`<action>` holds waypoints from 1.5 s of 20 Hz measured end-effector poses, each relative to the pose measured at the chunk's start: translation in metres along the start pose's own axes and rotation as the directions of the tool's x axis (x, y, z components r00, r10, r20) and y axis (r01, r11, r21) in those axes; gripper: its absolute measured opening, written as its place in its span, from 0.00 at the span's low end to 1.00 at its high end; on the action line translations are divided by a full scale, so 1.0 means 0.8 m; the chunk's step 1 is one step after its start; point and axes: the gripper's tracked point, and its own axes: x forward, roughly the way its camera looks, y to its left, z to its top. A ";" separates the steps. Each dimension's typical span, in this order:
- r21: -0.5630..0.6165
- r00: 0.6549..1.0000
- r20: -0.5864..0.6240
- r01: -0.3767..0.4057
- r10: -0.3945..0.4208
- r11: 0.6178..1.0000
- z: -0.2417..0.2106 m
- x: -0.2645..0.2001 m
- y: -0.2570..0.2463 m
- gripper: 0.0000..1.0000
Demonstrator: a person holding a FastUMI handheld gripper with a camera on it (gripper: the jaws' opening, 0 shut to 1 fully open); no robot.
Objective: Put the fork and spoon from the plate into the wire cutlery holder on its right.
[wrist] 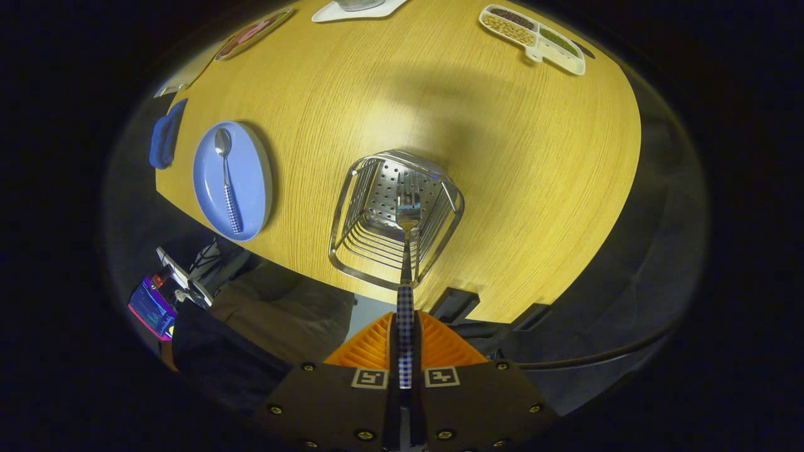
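Fork (407, 251) is clamped in the claw (406, 342) by its blue-and-white checked handle, both orange fingers (370, 348) pressing on it from either side. It points straight ahead along the fingers, tines forward. The tines sit over the open mouth of the wire cutlery holder (396, 216), seen against the perforated bottom plate; can't tell whether the tip is touching the bottom or hanging above it.

Holder is stainless wire with a rounded-square rim, standing upright on the wood-grain counter (502, 188) near its closer edge, just ahead of the fingers.

Spoon (227, 179) with the same checked handle lies on the blue plate (251, 188), bowl end away from the claw, handle toward it. Plate sits to the left of the holder, well apart from it, close to the counter edge.

Further out: a blue cloth-like object (166, 133) hangs at the counter edge beyond the plate. At the far side of the counter, a white divided tray (532, 37) with beans or grains in its compartments, a white square dish (358, 9), and a flat oval item (254, 32) with a reddish pattern.

Below the counter edge, a person's brown sleeve (264, 320) and a lit screen (152, 307).
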 end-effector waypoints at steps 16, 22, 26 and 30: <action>0.079 0.949 0.311 -0.076 0.048 0.994 -0.015 -0.049 0.005 0.65; 0.154 0.857 0.512 -0.023 -0.060 0.988 -0.076 -0.057 0.019 0.65; 0.167 0.819 0.570 -0.040 -0.063 0.985 -0.117 -0.045 0.057 0.65; 0.136 0.805 0.591 -0.041 -0.048 0.990 -0.133 -0.021 0.106 0.65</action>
